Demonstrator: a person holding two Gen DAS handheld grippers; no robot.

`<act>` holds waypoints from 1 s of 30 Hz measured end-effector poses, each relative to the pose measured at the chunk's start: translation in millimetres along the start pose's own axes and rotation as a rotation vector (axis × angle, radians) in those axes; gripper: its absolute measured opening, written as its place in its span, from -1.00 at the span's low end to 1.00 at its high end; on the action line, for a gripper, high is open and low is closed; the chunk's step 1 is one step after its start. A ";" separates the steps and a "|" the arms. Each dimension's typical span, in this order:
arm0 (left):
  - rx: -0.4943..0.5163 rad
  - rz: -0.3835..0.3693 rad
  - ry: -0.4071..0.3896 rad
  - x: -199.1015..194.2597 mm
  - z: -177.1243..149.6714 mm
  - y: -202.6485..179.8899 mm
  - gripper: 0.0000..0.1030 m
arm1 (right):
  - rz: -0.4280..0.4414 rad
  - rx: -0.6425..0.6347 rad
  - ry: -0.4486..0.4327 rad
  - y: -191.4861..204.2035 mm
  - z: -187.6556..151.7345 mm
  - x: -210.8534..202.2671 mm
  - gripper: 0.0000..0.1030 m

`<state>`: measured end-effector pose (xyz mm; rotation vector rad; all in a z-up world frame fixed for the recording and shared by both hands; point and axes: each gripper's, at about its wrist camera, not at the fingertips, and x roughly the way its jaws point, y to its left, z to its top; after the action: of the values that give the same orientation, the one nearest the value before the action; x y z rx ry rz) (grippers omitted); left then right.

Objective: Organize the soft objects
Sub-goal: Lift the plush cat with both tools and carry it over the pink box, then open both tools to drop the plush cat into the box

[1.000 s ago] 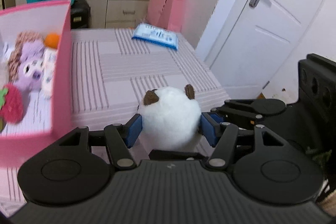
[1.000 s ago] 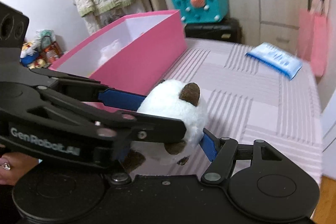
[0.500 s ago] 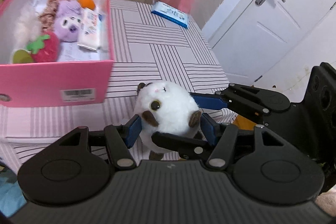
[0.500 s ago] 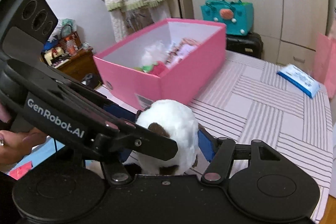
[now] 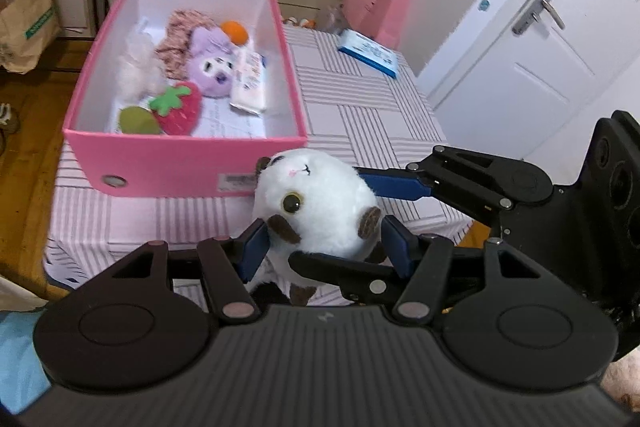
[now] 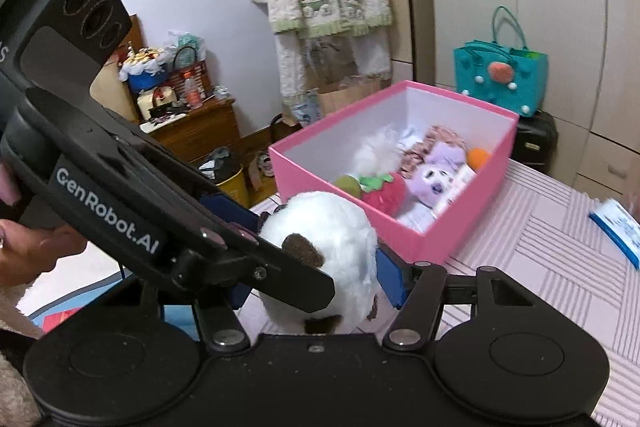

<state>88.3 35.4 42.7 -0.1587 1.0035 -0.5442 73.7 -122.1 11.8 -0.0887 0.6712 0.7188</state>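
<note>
Round white plush hamster with brown patches (image 5: 320, 205) — clamped between the blue pads of both the left gripper (image 5: 326, 247) and the right gripper (image 6: 320, 277), held above the striped pink tablecloth (image 5: 360, 115) just beside the open pink cardboard box (image 5: 180, 163) of soft toys.

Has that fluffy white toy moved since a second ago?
Yes. The white plush toy has risen off the striped table and now sits near the pink box.
</note>
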 end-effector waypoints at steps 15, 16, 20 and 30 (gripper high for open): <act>0.017 -0.005 -0.168 4.6 80.2 40.3 0.15 | -0.067 0.015 -0.121 -29.0 67.4 42.4 0.30; 0.011 -0.009 -0.171 7.7 85.9 43.9 0.15 | -0.070 0.019 -0.123 -32.2 71.4 46.9 0.30; -0.018 -0.028 -0.162 27.0 107.0 61.3 0.15 | -0.097 0.031 -0.136 -47.2 84.2 68.4 0.30; -0.075 -0.058 -0.035 90.4 120.9 93.0 0.16 | -0.135 0.076 -0.028 -76.3 74.4 116.8 0.33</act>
<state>260.4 55.2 4.9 -0.2638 0.9879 -0.5549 226.9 -90.1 -10.5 -0.0537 0.6588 0.5636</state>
